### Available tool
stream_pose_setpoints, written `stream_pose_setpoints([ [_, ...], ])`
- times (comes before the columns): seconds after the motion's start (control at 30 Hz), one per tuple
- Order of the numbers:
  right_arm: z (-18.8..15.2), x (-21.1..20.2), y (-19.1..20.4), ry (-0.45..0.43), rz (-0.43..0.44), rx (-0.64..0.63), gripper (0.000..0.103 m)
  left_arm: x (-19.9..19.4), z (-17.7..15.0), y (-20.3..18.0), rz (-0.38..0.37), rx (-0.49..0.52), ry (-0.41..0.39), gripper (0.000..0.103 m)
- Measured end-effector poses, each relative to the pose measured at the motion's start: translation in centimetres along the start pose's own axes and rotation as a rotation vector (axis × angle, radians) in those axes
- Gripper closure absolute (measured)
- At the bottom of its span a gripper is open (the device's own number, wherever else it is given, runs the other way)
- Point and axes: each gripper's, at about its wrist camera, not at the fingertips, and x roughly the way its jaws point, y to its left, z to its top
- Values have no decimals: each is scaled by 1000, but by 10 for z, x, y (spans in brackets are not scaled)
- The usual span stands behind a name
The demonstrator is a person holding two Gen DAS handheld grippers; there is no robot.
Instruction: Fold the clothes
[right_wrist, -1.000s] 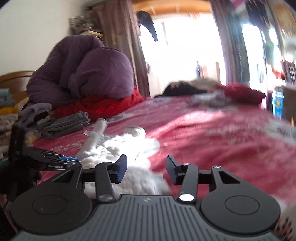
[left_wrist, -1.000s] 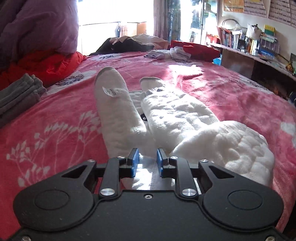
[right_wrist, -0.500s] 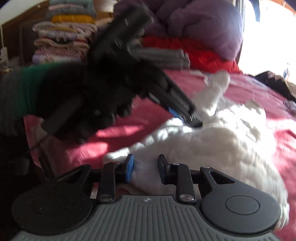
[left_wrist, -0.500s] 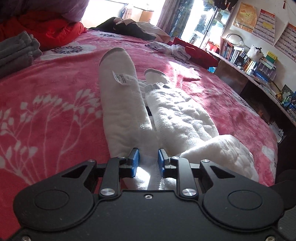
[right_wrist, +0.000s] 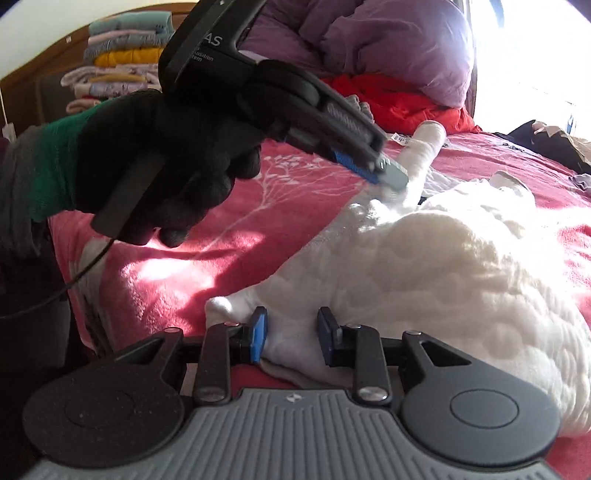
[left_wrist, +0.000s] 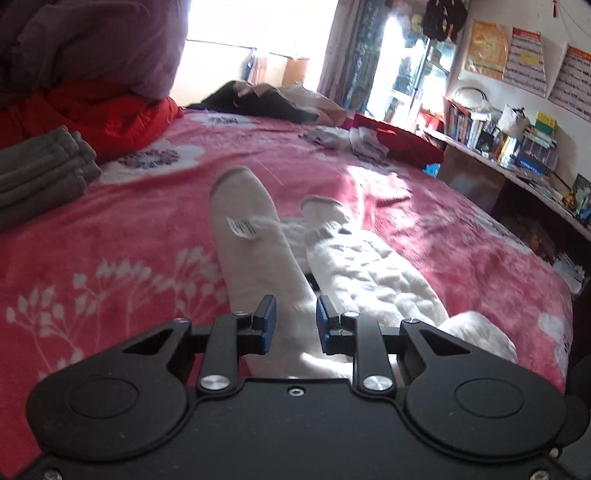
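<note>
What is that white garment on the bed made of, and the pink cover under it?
The white garment looks like thick fleece or plush: its outer face is nubby and quilted-looking, while one leg shows a smoother, matte face with a sewn-in label. The pink bed cover seems to be a soft, short-pile blanket with printed white branches; the fibres cannot be told.

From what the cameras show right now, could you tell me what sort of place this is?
Most likely a lived-in bedroom: a bed under a pink floral blanket, a purple duvet bunched at its head, and a cluttered bookshelf along the wall.

Home bedroom, bed with pink floral blanket, purple duvet at ten o'clock, cluttered bookshelf at two o'clock, curtained window.
</note>
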Motion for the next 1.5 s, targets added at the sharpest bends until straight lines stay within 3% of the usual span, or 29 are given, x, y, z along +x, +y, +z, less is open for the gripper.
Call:
stream_pose_setpoints([
  [0.2,-2,-3,5,-9,-10,-18,72,27,23,13,29,-34,-57,82],
  [0.53,-3,4,5,-7,-19,-107,72,108,45,3,111,219,56,82],
  [0.8,-1,9,7,-5,-9,-133,71,123,53,19,62,233,80,82],
  [0.93,1,10,5,10,0,-128,70,134,39,11,101,307,86,82],
  [1.0,2,11,4,18,6,-126,70,136,38,13,99,296,83,82],
  [1.17,4,13,4,24,7,-125,70,134,37,9,122,290,70,82],
  [1.23,2,11,5,15,3,-119,70,127,41,12,110,240,56,81],
  [1.33,0,10,5,2,0,-110,70,102,50,11,85,169,13,81],
  [1.5,-1,12,4,-8,-9,-89,71,48,52,1,76,144,-64,81],
])
